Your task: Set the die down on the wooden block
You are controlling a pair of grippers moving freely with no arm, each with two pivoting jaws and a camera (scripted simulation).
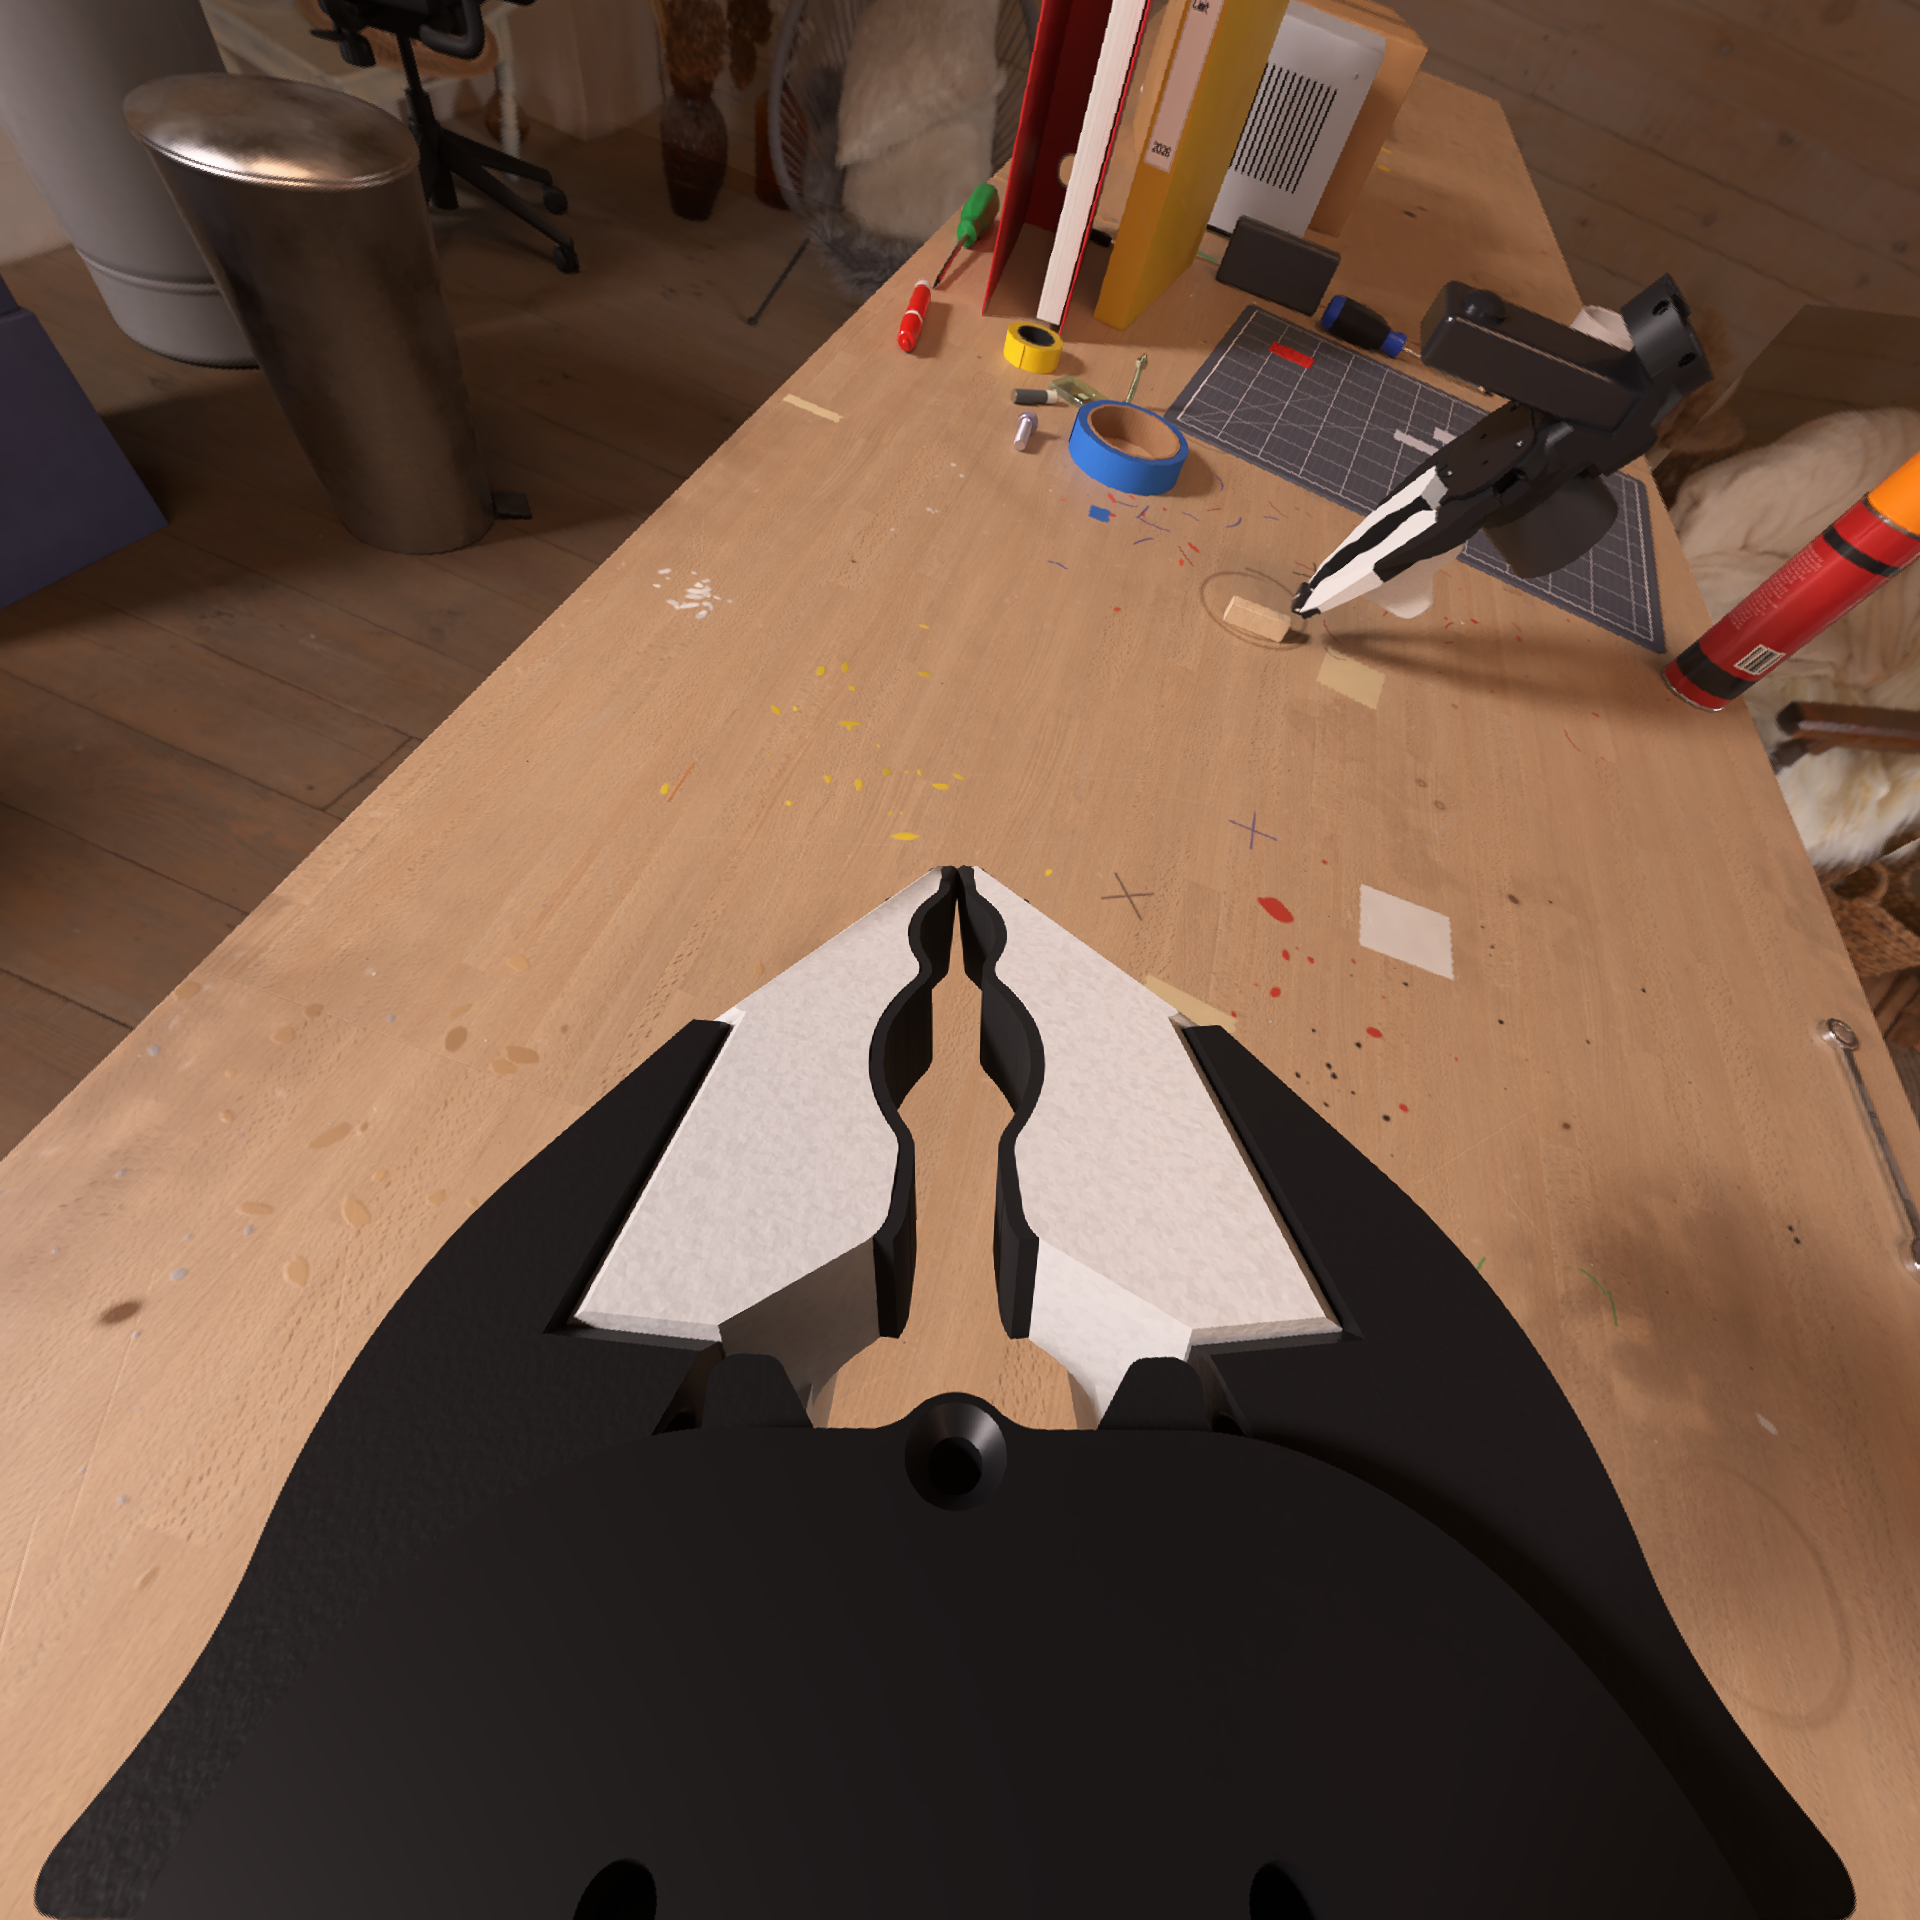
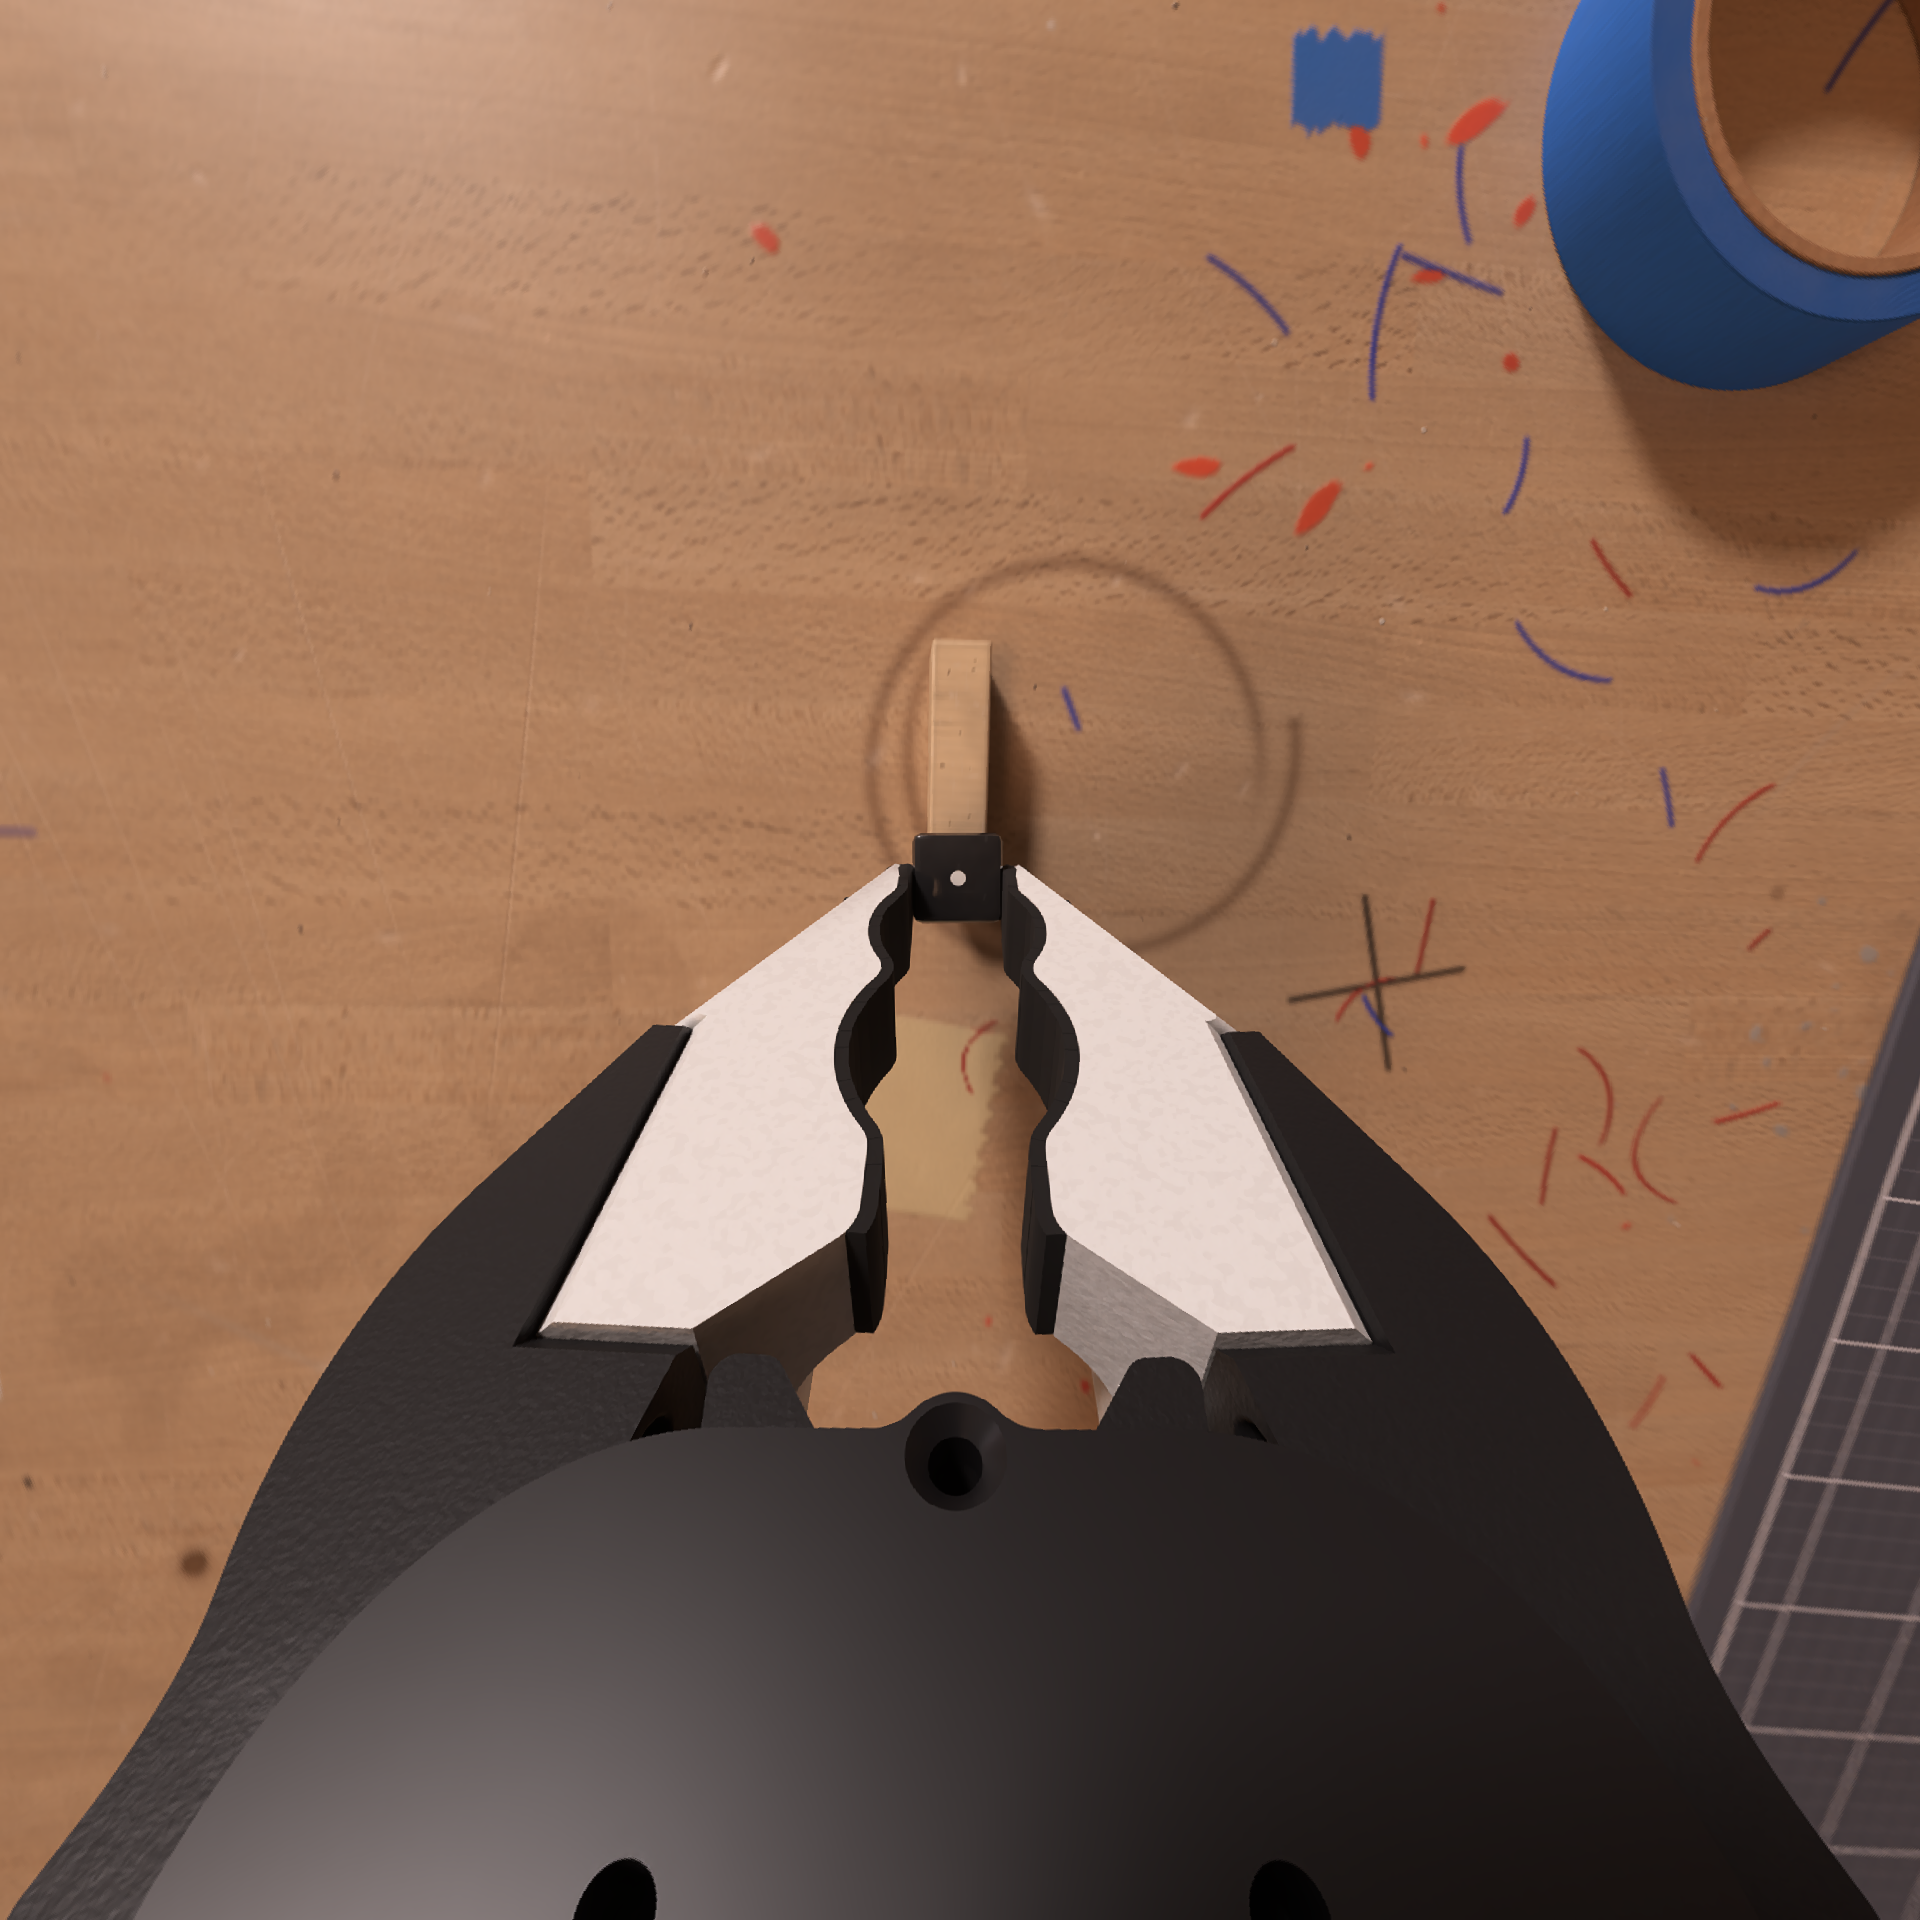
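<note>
In the right wrist view my right gripper (image 2: 957, 883) is shut on a small black die (image 2: 957, 879) with a white pip on its top face, held at the fingertips. The pale wooden block (image 2: 958, 736) lies on the table just beyond the die, inside a faint pencilled circle. In the left wrist view the same right gripper (image 1: 1305, 603) points down with its tips right beside the wooden block (image 1: 1257, 617); the die is too small to make out there. My left gripper (image 1: 957, 878) is shut and empty, low over the near part of the table.
A blue tape roll (image 2: 1704, 208) stands beyond the block to the right, also in the left wrist view (image 1: 1127, 447). A dark cutting mat (image 1: 1351, 416), upright binders (image 1: 1101, 156), a yellow tape roll (image 1: 1032, 346), screwdrivers and a red spray can (image 1: 1787, 603) lie farther off.
</note>
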